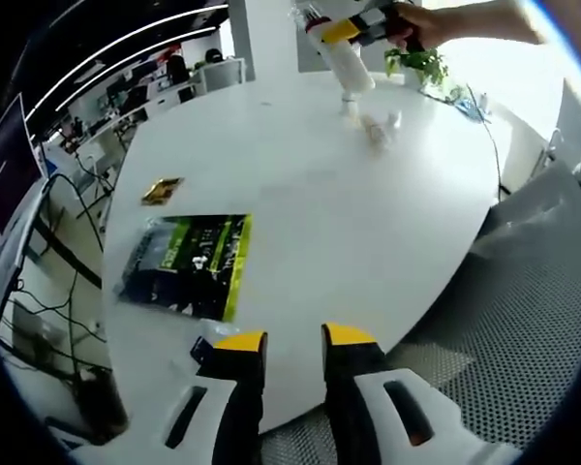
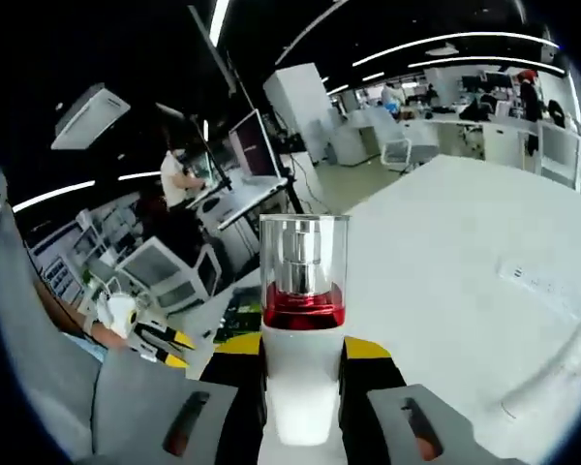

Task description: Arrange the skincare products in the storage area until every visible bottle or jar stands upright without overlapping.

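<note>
In the left gripper view, a small gold packet [image 1: 162, 191] lies toward the left of the round white table [image 1: 368, 242], and just below it a green-and-black pouch [image 1: 186, 263] lies flat, apart from the packet. The left gripper [image 1: 294, 341] hangs over the near table edge with its yellow-tipped fingers [image 1: 240, 343] spread and nothing between them; a small dark item rests on the table just left of the left finger, too blurred to name. Further right and across the table, the right gripper [image 1: 353, 29] holds a white bottle [image 1: 349, 63] tilted in the air above the tabletop, with a person's hand [image 1: 436, 21] behind it. Under the bottle a small white object [image 1: 350, 101] and a pale jumble of small items [image 1: 382, 126] sit on the table, and a green plant [image 1: 421, 66] stands near the far right rim. In the right gripper view, the left gripper [image 2: 165, 349] shows low at the left. At the middle, the right gripper [image 2: 304, 351] pinches the white bottle [image 2: 301, 383] between its fingers [image 2: 366, 351], both pressed against the bottle's body; a clear cap [image 2: 304, 257] over a silver top and a red collar points away from the camera. The white table [image 2: 465, 252] spreads to the right.
</note>
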`<state>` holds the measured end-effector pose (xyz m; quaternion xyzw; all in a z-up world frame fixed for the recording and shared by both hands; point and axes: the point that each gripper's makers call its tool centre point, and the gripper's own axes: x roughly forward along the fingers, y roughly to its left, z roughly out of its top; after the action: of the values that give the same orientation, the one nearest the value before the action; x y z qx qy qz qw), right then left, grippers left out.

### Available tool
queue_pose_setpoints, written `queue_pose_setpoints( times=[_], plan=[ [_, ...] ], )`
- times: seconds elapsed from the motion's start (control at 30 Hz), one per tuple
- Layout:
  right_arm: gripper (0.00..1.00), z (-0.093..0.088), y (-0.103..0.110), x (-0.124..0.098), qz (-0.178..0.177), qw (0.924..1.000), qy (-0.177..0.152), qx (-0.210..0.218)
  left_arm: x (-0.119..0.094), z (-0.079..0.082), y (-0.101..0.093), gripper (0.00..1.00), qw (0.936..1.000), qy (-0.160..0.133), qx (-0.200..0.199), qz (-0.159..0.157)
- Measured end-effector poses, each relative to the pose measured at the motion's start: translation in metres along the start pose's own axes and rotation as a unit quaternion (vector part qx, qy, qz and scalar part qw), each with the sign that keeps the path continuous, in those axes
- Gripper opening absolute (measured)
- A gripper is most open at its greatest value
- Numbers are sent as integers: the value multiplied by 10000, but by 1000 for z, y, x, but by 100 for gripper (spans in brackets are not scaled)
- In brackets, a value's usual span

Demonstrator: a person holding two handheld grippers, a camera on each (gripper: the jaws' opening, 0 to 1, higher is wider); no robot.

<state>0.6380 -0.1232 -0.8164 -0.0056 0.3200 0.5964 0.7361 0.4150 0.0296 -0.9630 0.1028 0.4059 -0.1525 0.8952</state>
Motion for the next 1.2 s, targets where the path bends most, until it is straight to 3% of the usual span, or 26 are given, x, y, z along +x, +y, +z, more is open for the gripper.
queue_pose_setpoints(
  times=[0.1,0.17,0.3,0.37,0.43,0.6,0.63,0.67,0.73,0.83,0.93,1.0,1.03,1.2],
  plan=[
    [21,-6,16,-10,2,9998,-173,-28,-7,13,7,17,9993,-338,-1,143],
    [21,-8,25,-13,42,9996,-293,40,-9,19,4,19,9988,-456,-179,11],
    [21,-9,45,-22,75,9980,-619,105,-9,28,-5,28,9980,-571,15,-259],
    [22,-9,56,-25,141,9965,-804,186,-8,29,-10,41,9971,-534,-300,-459],
    [22,-9,67,-28,236,9947,-968,271,-9,34,-11,46,9945,-580,-571,-655],
    [22,-18,82,-31,365,9923,-1119,379,-14,66,-17,48,9791,-929,-1335,-1223],
    [22,-20,84,-31,396,9919,-1137,410,-16,78,-22,49,9735,-1140,-1399,-1406],
    [22,-22,84,-31,420,9917,-1138,428,-17,90,-31,52,9638,-1303,-1600,-1689],
    [22,-25,90,-31,485,9907,-1173,481,-20,109,-46,56,9494,-1492,-1790,-2104],
    [22,-26,104,-30,616,9896,-1211,467,-27,132,-67,58,9337,-1740,-1773,-2580],
    [22,-25,122,-30,937,9865,-1247,504,-40,161,-90,58,9055,-2123,-1860,-3170],
    [22,-22,131,-31,1164,9840,-1271,448,-46,173,-100,61,8922,-2226,-1922,-3427],
    [22,-21,139,-32,1304,9820,-1291,460,-52,182,-109,63,8822,-2321,-1850,-3655],
    [22,-18,161,-34,1784,9749,-1277,391,-64,196,-134,64,8686,-2443,-1424,-4069]
  ],
)
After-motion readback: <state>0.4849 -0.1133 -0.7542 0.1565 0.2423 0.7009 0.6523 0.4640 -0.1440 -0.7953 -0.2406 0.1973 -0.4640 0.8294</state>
